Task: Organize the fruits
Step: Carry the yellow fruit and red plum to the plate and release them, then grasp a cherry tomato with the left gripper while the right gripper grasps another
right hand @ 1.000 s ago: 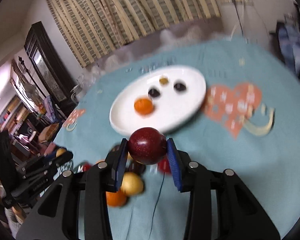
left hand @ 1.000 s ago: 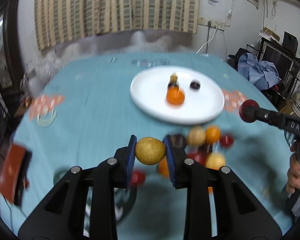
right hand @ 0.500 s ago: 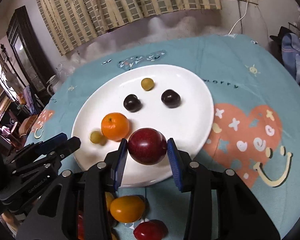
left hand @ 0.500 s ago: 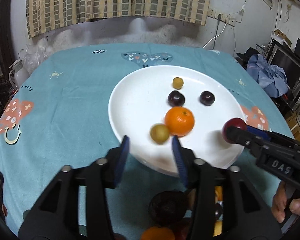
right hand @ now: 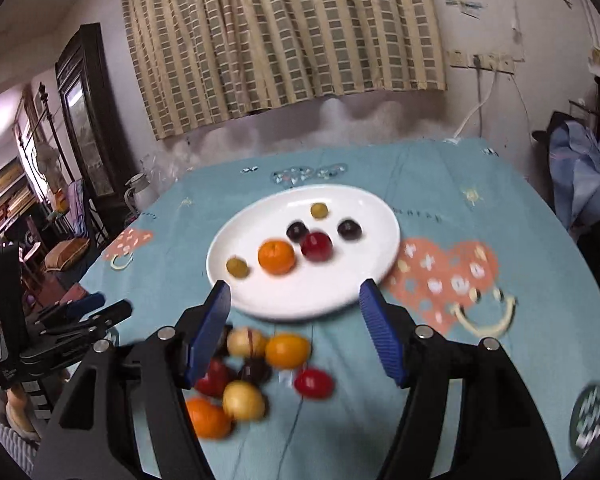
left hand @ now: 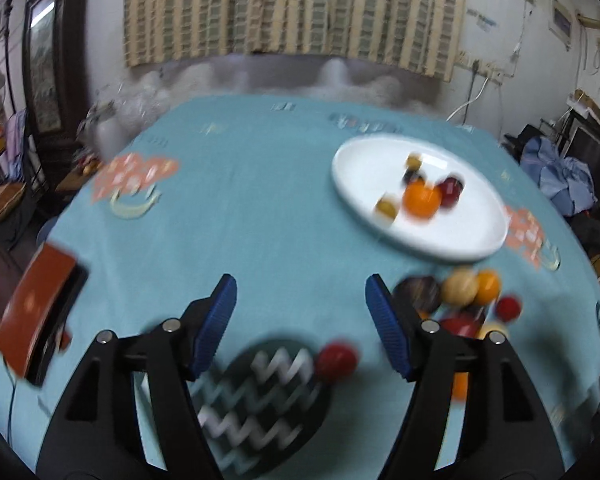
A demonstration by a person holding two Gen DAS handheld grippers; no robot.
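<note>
Fruit sorting is about halfway done, I think. Six fruits sit on the round white plate [right hand: 320, 300]: a bright orange [right hand: 276, 256], a dark red plum [right hand: 317, 245], two small green-yellow fruits and two small dark ones. A pile of loose fruits [right hand: 256, 372] waits on the blue patterned tablecloth [right hand: 440, 192], just in front of the plate.

My right gripper [right hand: 294, 312] has just been opening. Its blue jaws stand wide apart with nothing between them. The red plum lies free on the plate, well past the jaws. My left gripper [left hand: 300, 312] has just been opening too, and it is empty as well. It hangs over bare cloth, with the pile near its right jaw and a small red fruit [left hand: 336, 361] low down between the jaws, next to a dark zigzag mat [left hand: 260, 392].

Both grippers point down at a slant toward the table. The left view is blurry.

Next I think each gripper should reach down to the pile, close softly on one fruit, and carry it to a bare spot on the plate. Round fruit can roll, so I should go slowly.
</note>
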